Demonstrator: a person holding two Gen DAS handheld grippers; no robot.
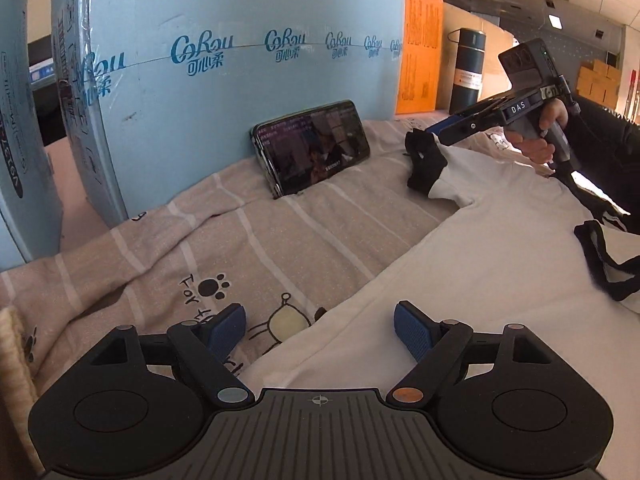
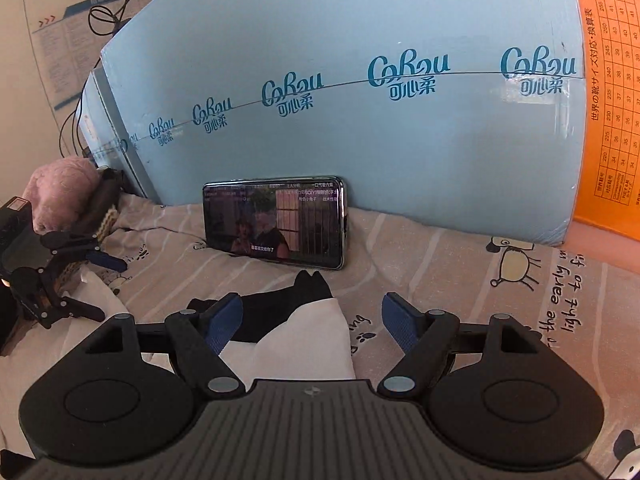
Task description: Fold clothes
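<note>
Nearest the left wrist camera, the left gripper (image 1: pixel 320 326) stands wide open with nothing between its blue pads (image 1: pixel 412 334), poised over the edge where a white garment (image 1: pixel 460 280) meets a beige striped bedsheet (image 1: pixel 240 240) printed with cartoon animals. The garment spreads from 6 o'clock toward 2 o'clock in that view, its black collar (image 1: pixel 600 264) at 3 o'clock and a black-cuffed sleeve (image 1: pixel 426 162) reaching toward 1 o'clock. There the right gripper (image 1: pixel 436 130), held in a person's hand (image 1: pixel 536 142), hovers just above the cuff. From the right wrist camera the right gripper (image 2: pixel 312 320) is also spread wide and grips nothing; the sleeve's cuff (image 2: pixel 288 304) lies on the sheet between its fingers, whether touching them cannot be told. Beyond, at 12 o'clock, a phone (image 2: pixel 276 222) with a lit screen leans on its long edge against a pale blue carton (image 2: pixel 360 120), with an orange box (image 2: pixel 608 100) beside it at 2 o'clock.
</note>
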